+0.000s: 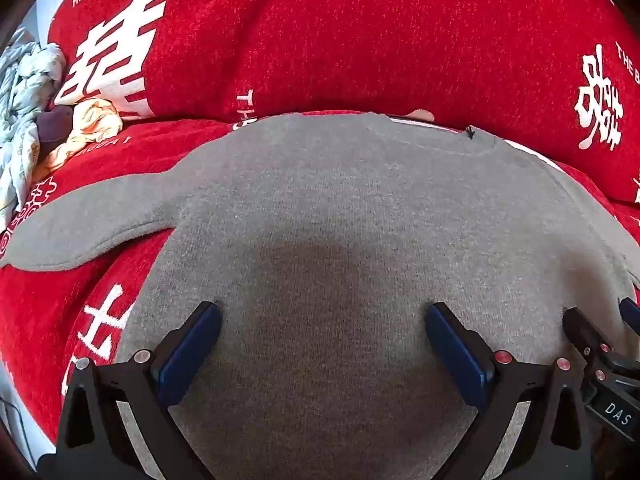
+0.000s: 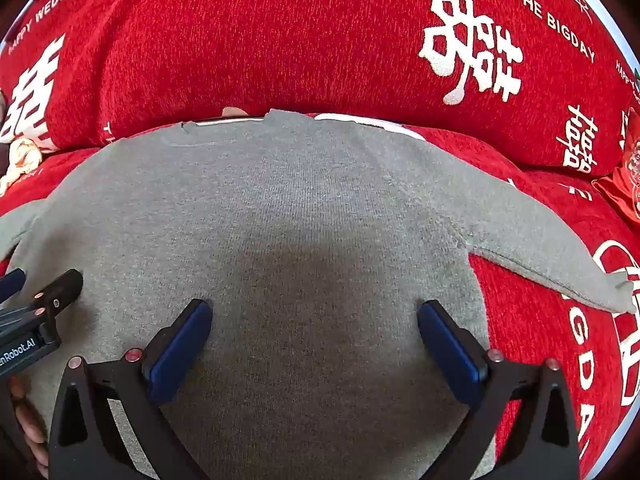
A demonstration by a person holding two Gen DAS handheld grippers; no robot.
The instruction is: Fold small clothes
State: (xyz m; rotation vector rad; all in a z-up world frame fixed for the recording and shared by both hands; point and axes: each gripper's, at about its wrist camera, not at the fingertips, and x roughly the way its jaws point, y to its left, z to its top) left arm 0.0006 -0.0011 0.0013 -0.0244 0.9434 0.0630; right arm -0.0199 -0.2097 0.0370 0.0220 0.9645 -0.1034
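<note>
While both jaws stand wide apart and empty, the left gripper (image 1: 323, 330) and right gripper (image 2: 314, 326) hang side by side over the grey sweater (image 1: 340, 216), laid flat with sleeves out on the red sofa cover (image 1: 360, 40). Risk: pads may snag the cover beneath. Legible: "HAPPY WEDDING", "THE BIGDAY", "DAS".

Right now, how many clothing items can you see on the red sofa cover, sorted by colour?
Grey: 1, the sweater spread flat, both sleeves out
Pale blue patterned: 1, a crumpled garment at far left
Cream-orange patterned: 1, a crumpled piece beside it
Dark purple: 1, a small piece between those two, partly hidden
Total: 4
</note>
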